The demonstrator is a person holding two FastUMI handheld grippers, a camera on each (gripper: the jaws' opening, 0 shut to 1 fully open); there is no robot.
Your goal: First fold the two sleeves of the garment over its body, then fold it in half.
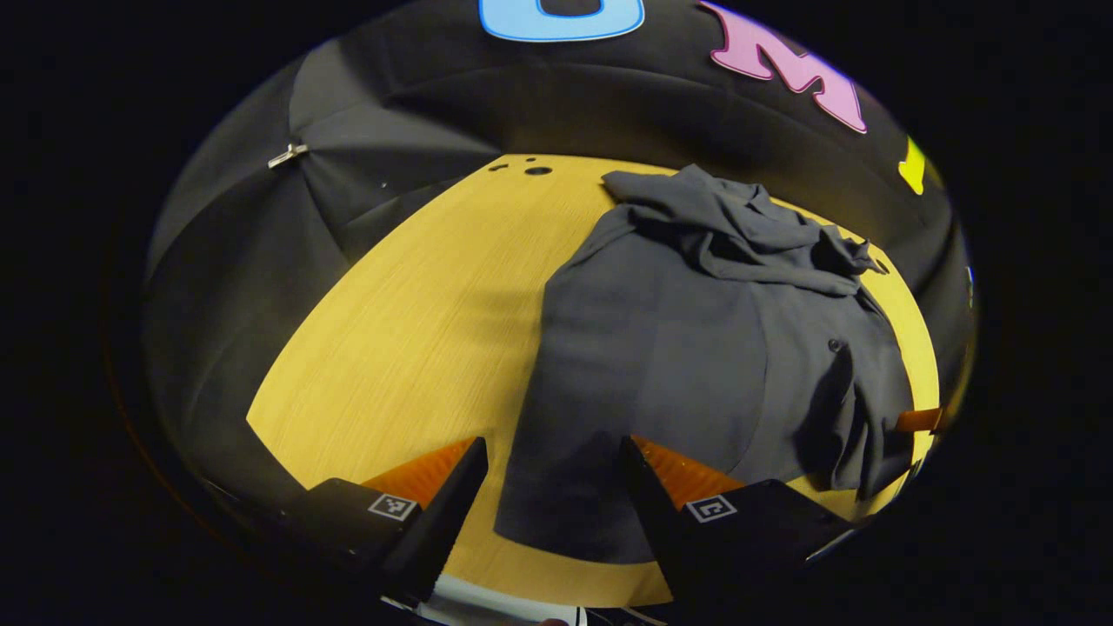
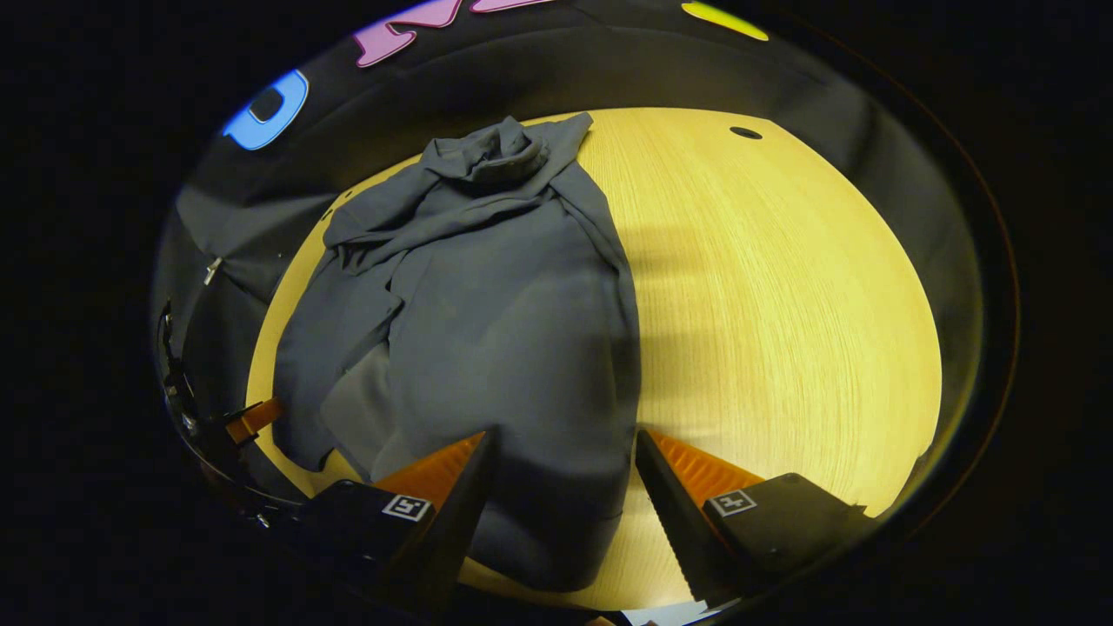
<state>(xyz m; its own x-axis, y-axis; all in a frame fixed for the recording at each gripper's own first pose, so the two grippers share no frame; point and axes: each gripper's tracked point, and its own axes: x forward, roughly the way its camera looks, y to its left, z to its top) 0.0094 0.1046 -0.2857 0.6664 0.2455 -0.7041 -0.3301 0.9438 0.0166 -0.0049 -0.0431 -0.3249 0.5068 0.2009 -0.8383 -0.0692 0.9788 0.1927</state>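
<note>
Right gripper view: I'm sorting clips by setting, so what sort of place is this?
Likely a recording booth, not a home: black cloth wall, bare wooden table, one dark garment laid out.

**Finger Form and Markings of the Two Handheld Grippers**

Left gripper (image 1: 551,445): two wedge-shaped fingers (image 1: 452,496) taper to points, one on either side of the garment (image 1: 661,348). Their inner faces are ribbed. Each blocky base carries a square black-and-white marker tag (image 1: 391,506). Right gripper (image 2: 565,436): the same build flanks the garment, with ribbed wedges and one square tag per base.
</note>
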